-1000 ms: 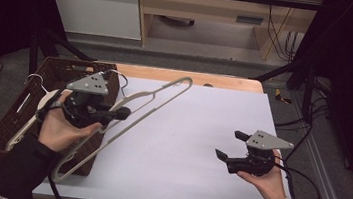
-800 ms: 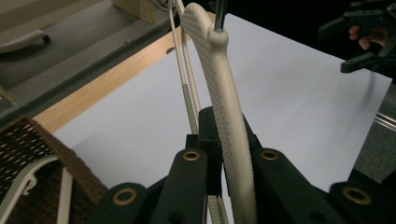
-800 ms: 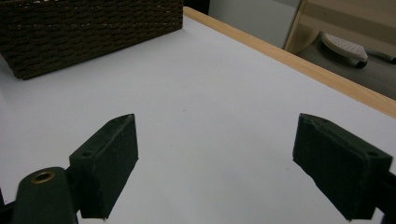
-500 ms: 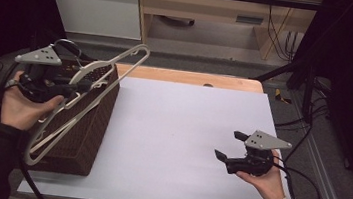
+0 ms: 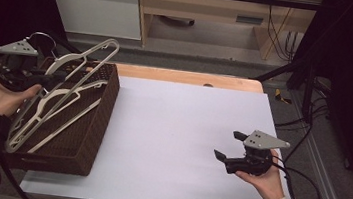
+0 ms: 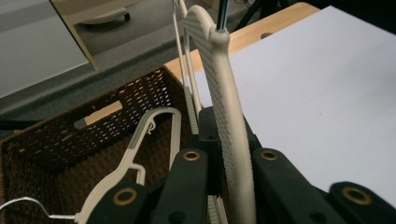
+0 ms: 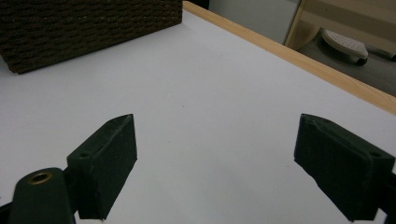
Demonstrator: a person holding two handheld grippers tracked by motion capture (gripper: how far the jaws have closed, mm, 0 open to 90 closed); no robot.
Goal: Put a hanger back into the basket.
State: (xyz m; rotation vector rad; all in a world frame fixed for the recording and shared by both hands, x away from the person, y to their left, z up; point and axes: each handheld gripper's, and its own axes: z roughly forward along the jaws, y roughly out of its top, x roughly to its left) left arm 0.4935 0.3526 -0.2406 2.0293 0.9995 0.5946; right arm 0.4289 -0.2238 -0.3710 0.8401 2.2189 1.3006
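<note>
A brown wicker basket [image 5: 107, 102] stands at the table's left end. My left gripper [image 5: 52, 80] hovers over it, shut on the arm of a cream hanger [image 5: 87, 54] that slants up over the basket's far rim. In the left gripper view the jaws [image 6: 223, 154] pinch that ribbed hanger [image 6: 218, 79] between them. A second cream hanger [image 5: 61, 100] with a wire hook lies inside the basket [image 6: 93, 116]. My right gripper [image 5: 228, 145] is held low over the white table at the right, open, with nothing between its jaws [image 7: 215, 158].
The white tabletop [image 5: 186, 126] stretches between basket and right hand, with a wooden strip [image 5: 187, 77] along its far edge. Cables [image 5: 312, 125] and dark stands are beyond the right edge. The basket's side [image 7: 93, 28] is far from the right gripper.
My left gripper has carried the cream hanger leftward off the white table to above the basket and lowered it a little. The right gripper has stayed put.
</note>
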